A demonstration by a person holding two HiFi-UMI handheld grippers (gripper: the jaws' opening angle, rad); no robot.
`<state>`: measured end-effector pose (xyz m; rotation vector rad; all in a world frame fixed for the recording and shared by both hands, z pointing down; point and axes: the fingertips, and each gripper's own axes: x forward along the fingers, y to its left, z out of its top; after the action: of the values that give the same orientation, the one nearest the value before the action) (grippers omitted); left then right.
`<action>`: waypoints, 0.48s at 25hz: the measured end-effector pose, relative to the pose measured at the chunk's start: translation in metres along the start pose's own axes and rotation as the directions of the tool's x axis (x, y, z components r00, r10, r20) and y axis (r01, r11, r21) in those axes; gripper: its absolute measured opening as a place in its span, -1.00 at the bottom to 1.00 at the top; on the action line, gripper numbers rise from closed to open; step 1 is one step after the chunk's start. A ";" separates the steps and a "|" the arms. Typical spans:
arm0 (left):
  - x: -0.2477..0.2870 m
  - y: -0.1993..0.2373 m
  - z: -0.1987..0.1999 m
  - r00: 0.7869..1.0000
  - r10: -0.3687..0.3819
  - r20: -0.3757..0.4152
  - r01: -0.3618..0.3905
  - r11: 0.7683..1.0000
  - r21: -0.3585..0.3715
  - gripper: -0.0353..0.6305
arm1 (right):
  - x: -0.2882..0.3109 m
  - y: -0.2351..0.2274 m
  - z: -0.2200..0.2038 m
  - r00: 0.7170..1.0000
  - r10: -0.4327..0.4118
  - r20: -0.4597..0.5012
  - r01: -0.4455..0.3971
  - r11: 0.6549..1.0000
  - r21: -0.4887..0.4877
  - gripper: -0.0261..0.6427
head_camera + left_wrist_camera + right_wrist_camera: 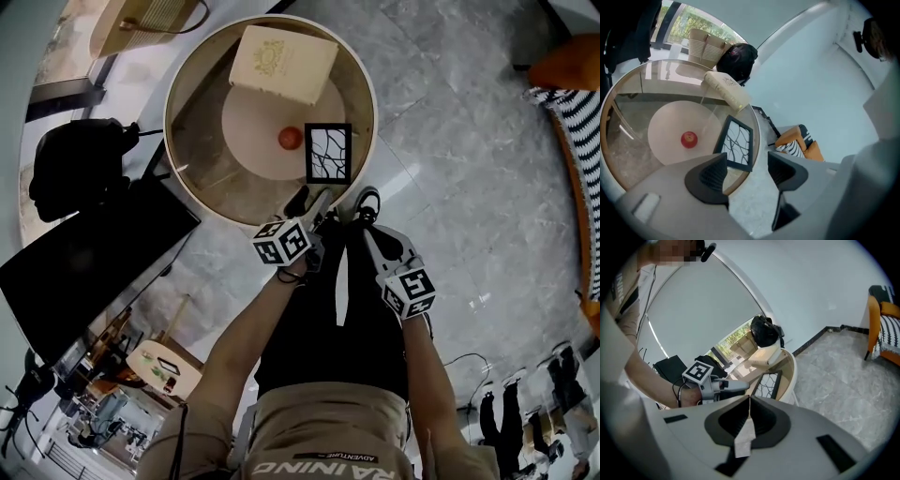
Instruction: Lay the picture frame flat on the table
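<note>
The black picture frame (328, 153) with a white branch-pattern print lies flat on the round glass table (172, 122), close to its near right rim. In the left gripper view the frame (736, 143) lies just beyond the jaws, touching neither. My left gripper (312, 202) is open and empty, hovering at the table's edge just short of the frame (769, 383). Its jaws (747, 164) stand wide apart. My right gripper (364, 210) is off the table beside the left one, and its jaws (749, 401) are shut with nothing held.
A red apple (290, 138) sits on a round white mat (248, 131) left of the frame. A cream box (281, 61) lies at the table's far side. A black bag (75, 159) and a dark screen (84, 262) are at the left. An orange striped chair (572, 112) stands at the right.
</note>
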<state>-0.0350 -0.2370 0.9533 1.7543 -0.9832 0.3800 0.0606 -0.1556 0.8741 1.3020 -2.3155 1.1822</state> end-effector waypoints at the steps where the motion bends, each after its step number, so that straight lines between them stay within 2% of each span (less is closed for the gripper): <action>1: -0.007 -0.008 0.000 1.000 -0.027 -0.010 0.027 1.000 0.001 -0.07 | -0.003 0.003 0.005 1.000 -0.001 0.006 0.001 1.000 -0.011 -0.90; 6: -0.076 -0.057 0.008 0.993 -0.115 -0.006 0.115 0.992 0.046 -0.11 | -0.029 0.036 0.034 1.000 0.001 -0.011 -0.002 0.996 -0.090 -0.90; 9: -0.108 -0.087 0.039 0.984 -0.176 0.029 0.171 0.978 0.116 -0.27 | -0.039 0.057 0.067 1.000 0.013 -0.029 -0.019 0.972 -0.232 -0.90; 12: -0.136 -0.116 0.055 0.976 -0.214 0.038 0.206 0.967 0.149 -0.37 | -0.066 0.078 0.098 0.999 0.031 -0.020 -0.035 0.962 -0.272 -0.90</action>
<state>-0.0405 -0.2126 0.7677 1.9878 -0.8130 0.2750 0.0538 -0.1667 0.7333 1.1554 -2.3940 0.8398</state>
